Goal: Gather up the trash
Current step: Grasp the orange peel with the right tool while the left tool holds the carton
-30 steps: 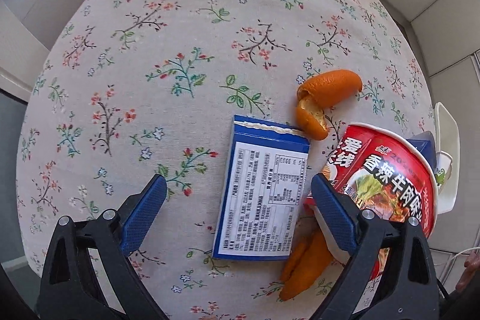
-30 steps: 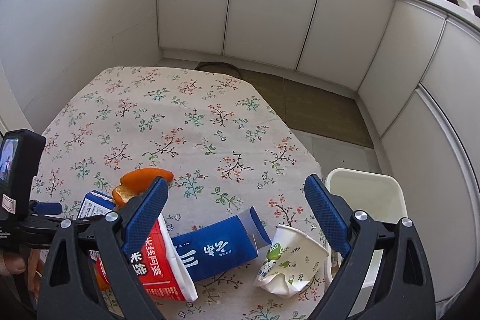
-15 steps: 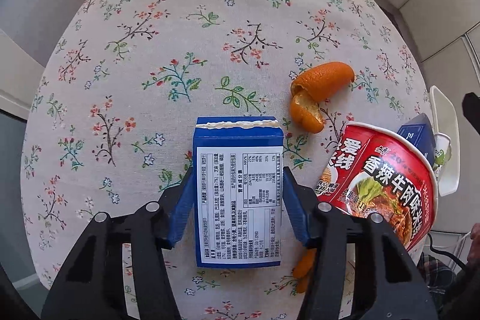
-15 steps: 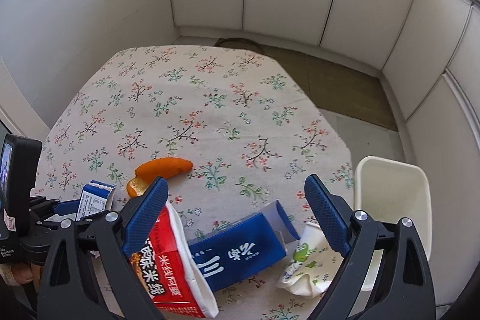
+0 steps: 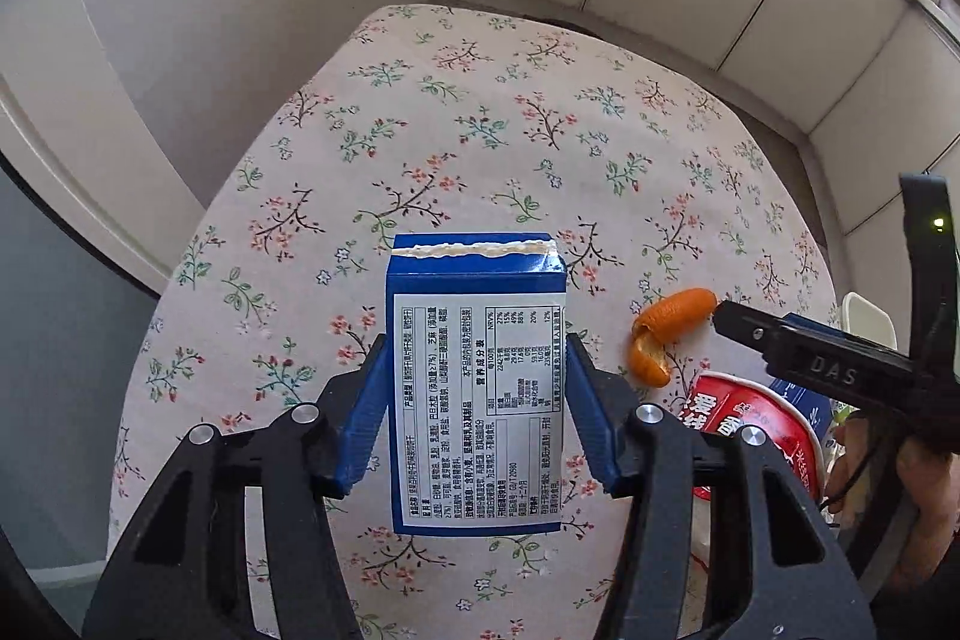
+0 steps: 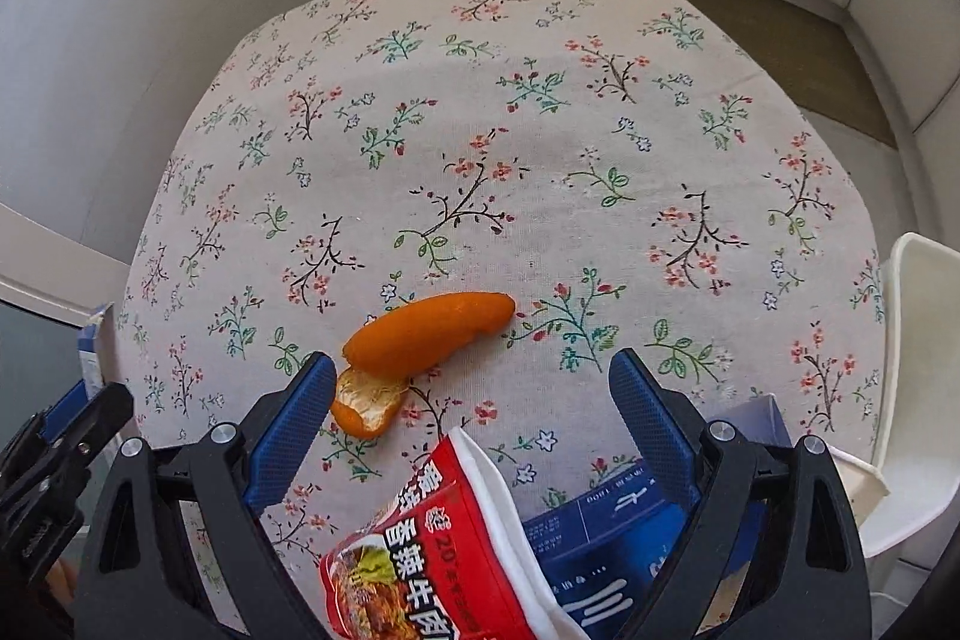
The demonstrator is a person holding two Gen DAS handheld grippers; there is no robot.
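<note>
White cabinet doors and pale walls ring a bench (image 6: 540, 148) draped in a floral cloth. Off its right edge stands a white plastic bin (image 6: 924, 340); its inside is out of view. On the near part of the bench a red instant noodle cup (image 6: 432, 550) lies on its side, mouth toward the orange peel, just beside a blue milk carton (image 6: 606, 550) lying flat with its open end toward the bin. The orange peel (image 6: 420, 334) rests on the cloth just beyond the cup. The left gripper (image 5: 474, 394) is clamped on a small blue snack box (image 5: 477, 388), which appears held above the cloth, label side up. The right gripper (image 6: 474, 412) hangs over the noodle cup with its fingers apart, gripping nothing.
</note>
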